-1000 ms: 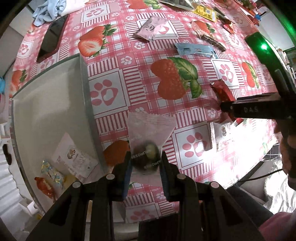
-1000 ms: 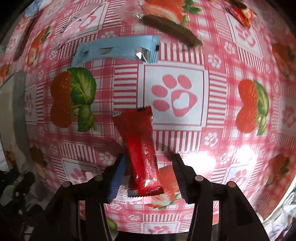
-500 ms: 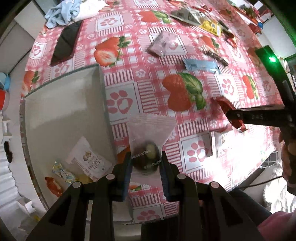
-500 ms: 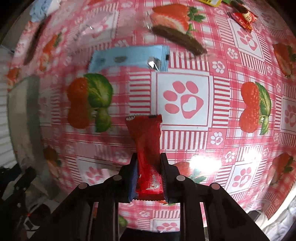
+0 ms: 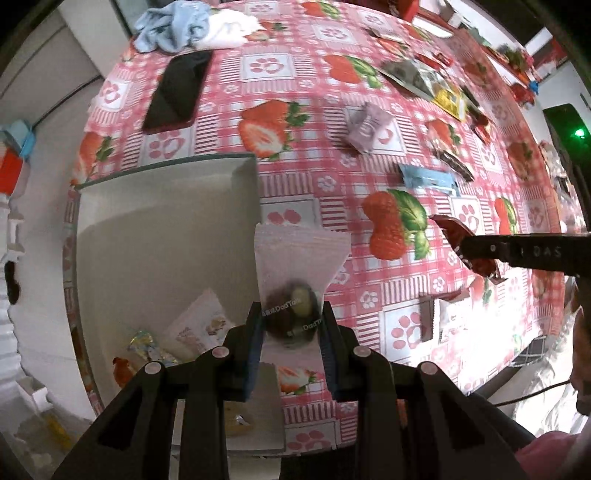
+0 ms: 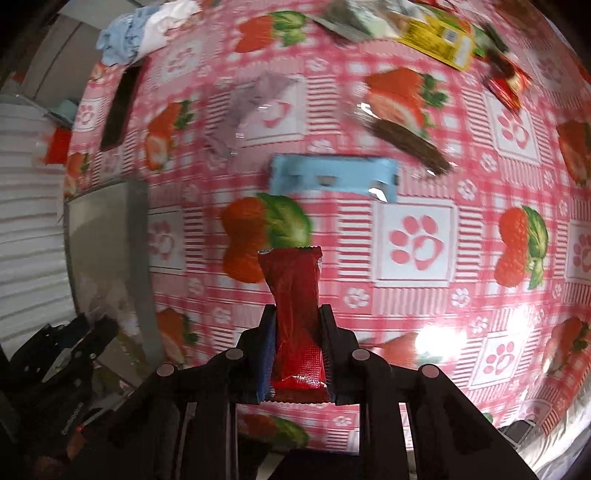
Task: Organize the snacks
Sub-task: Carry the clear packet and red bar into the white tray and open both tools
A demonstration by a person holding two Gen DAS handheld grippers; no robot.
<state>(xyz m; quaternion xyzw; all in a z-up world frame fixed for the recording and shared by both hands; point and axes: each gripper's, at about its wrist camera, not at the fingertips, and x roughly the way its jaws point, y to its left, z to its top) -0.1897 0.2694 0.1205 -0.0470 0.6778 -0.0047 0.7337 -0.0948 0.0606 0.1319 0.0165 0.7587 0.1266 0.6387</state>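
Observation:
My left gripper is shut on a clear packet with a dark round snack, held above the table just right of the grey box. The box holds several wrapped snacks at its near end. My right gripper is shut on a red snack bar, lifted above the tablecloth. It also shows in the left wrist view at the right. The box lies left of it.
On the strawberry tablecloth lie a blue packet, a brown stick, a pale purple pouch, a yellow packet and a black phone. A blue and white cloth lies at the far edge.
My right gripper shut on the red bar and lifted it off the table. My left gripper rose with its packet, so the box and far table show more.

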